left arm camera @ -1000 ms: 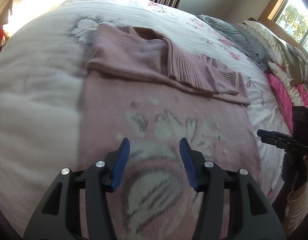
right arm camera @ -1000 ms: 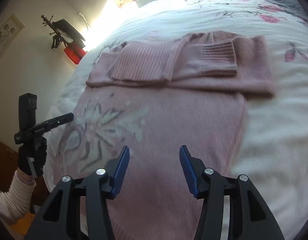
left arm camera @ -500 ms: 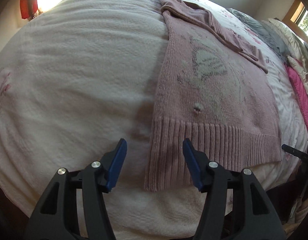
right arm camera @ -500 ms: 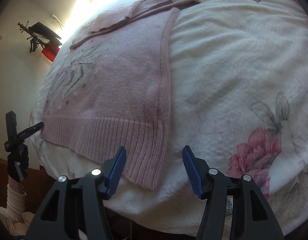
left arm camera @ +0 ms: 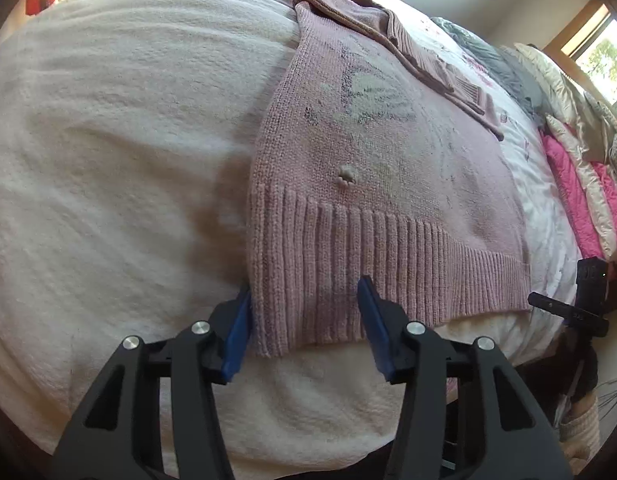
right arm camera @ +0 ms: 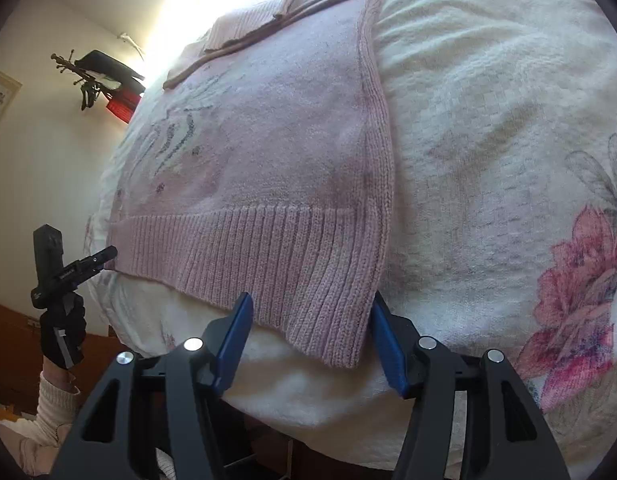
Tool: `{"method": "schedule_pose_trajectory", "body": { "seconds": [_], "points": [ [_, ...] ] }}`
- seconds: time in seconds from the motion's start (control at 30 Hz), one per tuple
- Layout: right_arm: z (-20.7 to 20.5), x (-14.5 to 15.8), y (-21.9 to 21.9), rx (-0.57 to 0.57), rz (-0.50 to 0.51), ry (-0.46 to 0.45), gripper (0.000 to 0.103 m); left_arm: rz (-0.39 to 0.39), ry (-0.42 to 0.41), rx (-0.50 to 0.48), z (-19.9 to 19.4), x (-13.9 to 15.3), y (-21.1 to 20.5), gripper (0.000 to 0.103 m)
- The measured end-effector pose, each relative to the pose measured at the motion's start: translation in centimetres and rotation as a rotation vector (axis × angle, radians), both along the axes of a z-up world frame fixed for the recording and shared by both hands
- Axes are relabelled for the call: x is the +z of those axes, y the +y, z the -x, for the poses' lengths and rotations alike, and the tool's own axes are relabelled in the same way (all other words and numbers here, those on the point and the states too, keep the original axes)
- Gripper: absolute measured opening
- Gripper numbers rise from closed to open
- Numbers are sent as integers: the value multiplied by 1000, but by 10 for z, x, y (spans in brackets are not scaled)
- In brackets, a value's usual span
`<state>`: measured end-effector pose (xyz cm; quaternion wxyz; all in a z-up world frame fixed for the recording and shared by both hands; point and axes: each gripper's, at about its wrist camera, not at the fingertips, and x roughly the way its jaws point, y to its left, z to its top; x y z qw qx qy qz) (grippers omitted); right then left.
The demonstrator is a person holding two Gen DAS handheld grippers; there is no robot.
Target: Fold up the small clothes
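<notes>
**Both grippers spread at the sweater's ribbed hem corners**

While the pink sweater (left arm camera: 372, 168) lies flat on the white bedspread (left arm camera: 120, 132), I hold my left gripper (left arm camera: 304, 322) at its near left hem corner. The fingers stand wide apart. The left blue pad (left arm camera: 236, 336) sits just beside the sweater's side edge; the right pad (left arm camera: 374, 328) overlaps the ribbed hem band (left arm camera: 348, 256) in view. I cannot tell whether either pad touches the knit. Nothing is clamped between them.

My right gripper (right arm camera: 310, 336) is at the opposite hem corner, fingers likewise wide. The corner of the ribbed band (right arm camera: 308, 280) hangs between the two blue pads (right arm camera: 232, 340), over the rounded edge of the bed. Contact cannot be confirmed here either.

Condition of the garment: body spread flat, hem toward me, sleeves (left arm camera: 420, 52) folded across the upper part near the collar. A pale knitted motif with dark outlines (left arm camera: 368, 92) shows on the body, and a small raised nub (left arm camera: 346, 176) sits above the hem band.

From the left wrist view, my right gripper appears at the far right edge (left arm camera: 568, 312). From the right wrist view, my left hand in a dark glove (right arm camera: 62, 328) grips the other tool at the left edge. A pink floral print (right arm camera: 580, 280) marks the bedspread to the right. Pink and cream bedding (left arm camera: 580, 184) lies piled at the far side.
</notes>
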<state>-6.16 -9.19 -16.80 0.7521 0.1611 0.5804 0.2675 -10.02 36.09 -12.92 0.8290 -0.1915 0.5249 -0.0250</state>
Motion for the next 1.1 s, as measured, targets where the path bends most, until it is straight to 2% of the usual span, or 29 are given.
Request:
{"method": "schedule_pose_trajectory", "body": {
  "seconds": [0.17,0.2,0.23,0.27,0.3,0.37,0.47,0.57,0.7,0.9,1.0,1.1],
  "points": [
    [-3,-8,-3,-32,-37,37,57,48,3,44,-1,-7,8,37],
    [-3,-8,-1,-29,-29,33,51,50,6,56,-2,-8,10,32],
    [-3,-8,1,-21,-28,33,43,54,10,69,-2,-8,11,23],
    [-3,-9,2,-12,-41,42,27,81,9,76,-1,-8,14,11],
    [-4,-10,2,-14,-55,54,18,116,8,85,-1,-7,16,11],
    [-4,-10,-1,-20,-78,64,14,145,1,99,1,-4,19,10],
    [-6,1,-7,-23,-166,60,12,148,-21,86,0,6,15,10],
    [-12,23,-15,-34,-277,34,12,194,-73,72,-5,25,15,9],
    [-31,55,-24,-53,-353,-19,12,253,-161,62,-26,57,19,9],
    [-82,81,-34,-105,-347,-81,12,224,-218,55,-85,82,22,9],
    [-115,79,-38,-139,-307,-77,12,192,-221,77,-117,80,29,9],
    [-150,66,-40,-174,-297,-35,12,176,-208,104,-147,72,38,9]
  ]
}}
